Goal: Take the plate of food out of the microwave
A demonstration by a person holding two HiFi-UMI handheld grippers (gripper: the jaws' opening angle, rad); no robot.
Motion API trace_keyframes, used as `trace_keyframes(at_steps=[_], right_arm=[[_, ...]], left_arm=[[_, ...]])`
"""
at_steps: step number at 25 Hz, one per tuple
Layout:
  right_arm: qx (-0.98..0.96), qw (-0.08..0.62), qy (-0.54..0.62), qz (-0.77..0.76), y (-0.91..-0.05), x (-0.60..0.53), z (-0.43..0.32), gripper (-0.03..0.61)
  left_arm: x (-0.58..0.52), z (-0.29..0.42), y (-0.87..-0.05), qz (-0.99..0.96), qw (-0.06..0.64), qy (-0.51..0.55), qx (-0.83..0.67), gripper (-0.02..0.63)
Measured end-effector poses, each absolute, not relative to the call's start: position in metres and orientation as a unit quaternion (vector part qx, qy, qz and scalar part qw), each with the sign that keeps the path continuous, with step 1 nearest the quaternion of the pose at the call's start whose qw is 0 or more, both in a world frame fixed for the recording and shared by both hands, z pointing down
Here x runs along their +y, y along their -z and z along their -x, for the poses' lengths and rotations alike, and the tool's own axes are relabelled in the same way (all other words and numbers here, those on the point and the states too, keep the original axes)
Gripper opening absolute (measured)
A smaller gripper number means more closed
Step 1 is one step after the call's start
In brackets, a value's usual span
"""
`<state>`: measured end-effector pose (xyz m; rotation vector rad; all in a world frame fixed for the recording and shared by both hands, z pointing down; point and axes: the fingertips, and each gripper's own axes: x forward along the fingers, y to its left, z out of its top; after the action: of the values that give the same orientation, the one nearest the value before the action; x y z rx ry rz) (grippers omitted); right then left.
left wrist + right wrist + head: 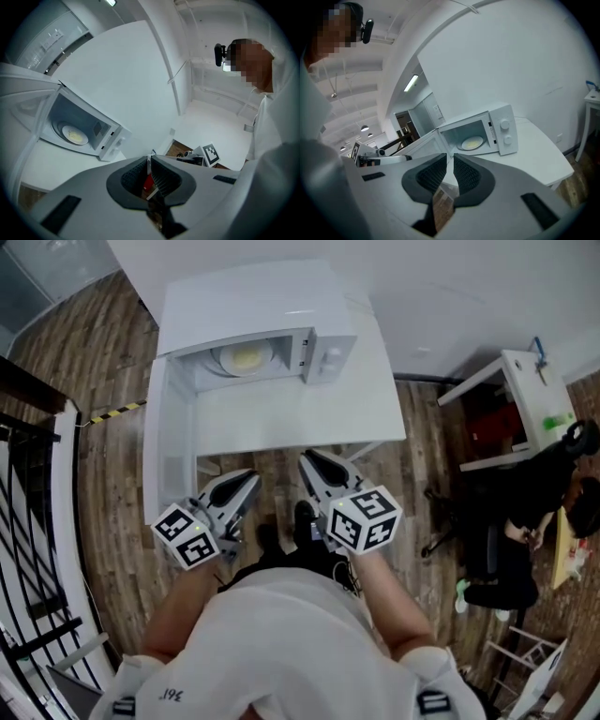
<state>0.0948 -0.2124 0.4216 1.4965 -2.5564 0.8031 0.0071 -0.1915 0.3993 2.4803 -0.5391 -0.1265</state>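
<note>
A white table (309, 418) stands against a white wall (450, 287) on a dark wood-plank floor (112, 484). A black railing (23, 388) runs along the left, and a white side desk (520, 371) stands at the right. A strip light (411, 83) glows on the ceiling.

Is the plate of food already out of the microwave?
No, the plate of food sits inside the open microwave.

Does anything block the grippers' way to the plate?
Nothing visible. The door hangs open at left, the plate sits exposed in the microwave; only bare table lies between it and the left gripper and right gripper.
</note>
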Motion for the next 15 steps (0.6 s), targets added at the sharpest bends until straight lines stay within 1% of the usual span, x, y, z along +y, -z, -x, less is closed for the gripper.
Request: trace_keyframes(at_steps=[15], right_arm=[[-0.855,0.052,-0.271,-0.439,-0.436,-0.275,-0.139,0.026]], left_arm=[[-0.254,-0.047,-0.417,-0.899,0.315,0.053,-0.3,0.025]])
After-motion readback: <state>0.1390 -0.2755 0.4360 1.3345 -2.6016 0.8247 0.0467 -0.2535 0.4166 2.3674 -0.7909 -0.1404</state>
